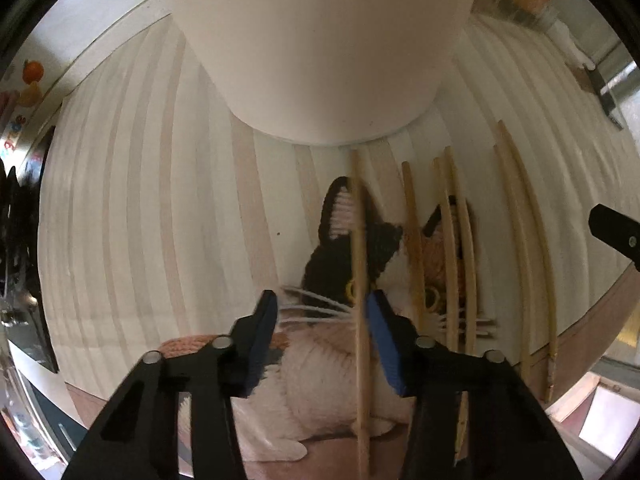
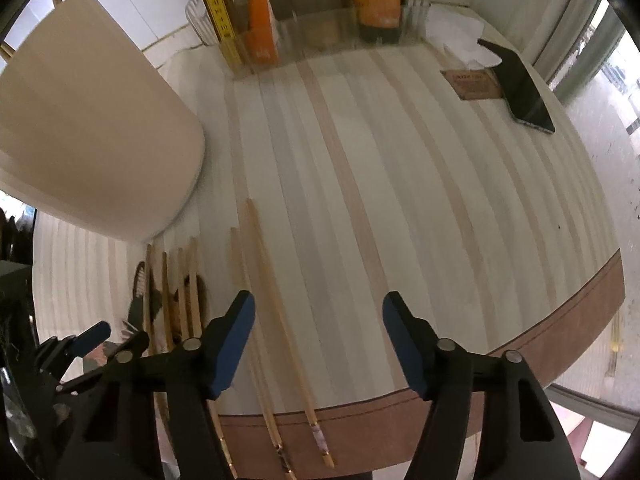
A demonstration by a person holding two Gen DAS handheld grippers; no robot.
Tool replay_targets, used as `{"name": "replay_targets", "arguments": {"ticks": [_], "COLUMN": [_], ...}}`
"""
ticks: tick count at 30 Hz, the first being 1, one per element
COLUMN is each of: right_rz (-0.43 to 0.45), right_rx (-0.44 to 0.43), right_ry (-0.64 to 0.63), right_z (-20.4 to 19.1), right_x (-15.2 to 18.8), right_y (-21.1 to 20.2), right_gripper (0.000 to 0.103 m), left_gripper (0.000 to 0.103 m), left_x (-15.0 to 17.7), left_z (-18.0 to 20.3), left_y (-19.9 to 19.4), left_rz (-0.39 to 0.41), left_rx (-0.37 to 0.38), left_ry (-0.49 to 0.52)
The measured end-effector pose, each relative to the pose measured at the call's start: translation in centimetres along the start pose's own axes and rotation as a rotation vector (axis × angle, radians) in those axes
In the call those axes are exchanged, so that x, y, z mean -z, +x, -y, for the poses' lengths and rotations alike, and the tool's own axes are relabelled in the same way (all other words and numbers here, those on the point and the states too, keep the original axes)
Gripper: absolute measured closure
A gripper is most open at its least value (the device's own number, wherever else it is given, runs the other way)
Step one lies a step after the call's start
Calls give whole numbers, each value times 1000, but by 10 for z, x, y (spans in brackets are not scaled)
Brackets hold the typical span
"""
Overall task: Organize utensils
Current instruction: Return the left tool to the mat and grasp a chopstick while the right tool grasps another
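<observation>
Left wrist view: the left claw is spread, its blue pads on either side of one chopstick without pinching it; the right pad appears to touch the stick. This chopstick lies across a crocheted cat mat at the near edge of the bench. Further chopsticks lie parallel just to its right, some over the mat, two beyond it on the striped cloth. Farther in, a cream cup stands close to the chopstick tips.

Right wrist view: the right claw is spread wide and holds nothing, above the near bench edge. Two chopsticks lie just left of it. At the far edge stand a clear organizer and a phone.
</observation>
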State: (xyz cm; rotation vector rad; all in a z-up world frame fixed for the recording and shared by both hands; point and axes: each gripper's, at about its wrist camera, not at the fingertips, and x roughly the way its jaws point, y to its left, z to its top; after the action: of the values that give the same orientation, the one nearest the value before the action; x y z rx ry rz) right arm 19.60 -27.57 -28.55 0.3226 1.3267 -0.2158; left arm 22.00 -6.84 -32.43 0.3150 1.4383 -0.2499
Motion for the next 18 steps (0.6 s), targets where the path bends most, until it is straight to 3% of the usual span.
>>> {"name": "replay_targets", "arguments": {"ticks": [2, 4, 5, 9, 12, 18], "right_rz": [-13, -25, -29, -60, -84, -129], "right_rx": [1, 4, 4, 4, 8, 7], "right_ry": [-4, -12, -16, -41, -64, -128], "right_z": [1, 1, 1, -4, -10, -26], "right_x": [1, 1, 1, 3, 5, 8], "right_y": [4, 7, 8, 14, 20, 37], "right_gripper": [42, 43, 43, 44, 45, 65], "left_gripper": [78, 95, 97, 98, 98, 98], "left_x": [0, -1, 1, 7, 16, 27], "left_z": [3, 6, 7, -9, -31, -57], "left_y": [2, 2, 2, 1, 2, 2], "left_rz": [6, 3, 4, -4, -37, -59], "left_rx": [7, 14, 7, -6, 12, 33], "left_ry": [10, 16, 15, -44, -159, -266]}}
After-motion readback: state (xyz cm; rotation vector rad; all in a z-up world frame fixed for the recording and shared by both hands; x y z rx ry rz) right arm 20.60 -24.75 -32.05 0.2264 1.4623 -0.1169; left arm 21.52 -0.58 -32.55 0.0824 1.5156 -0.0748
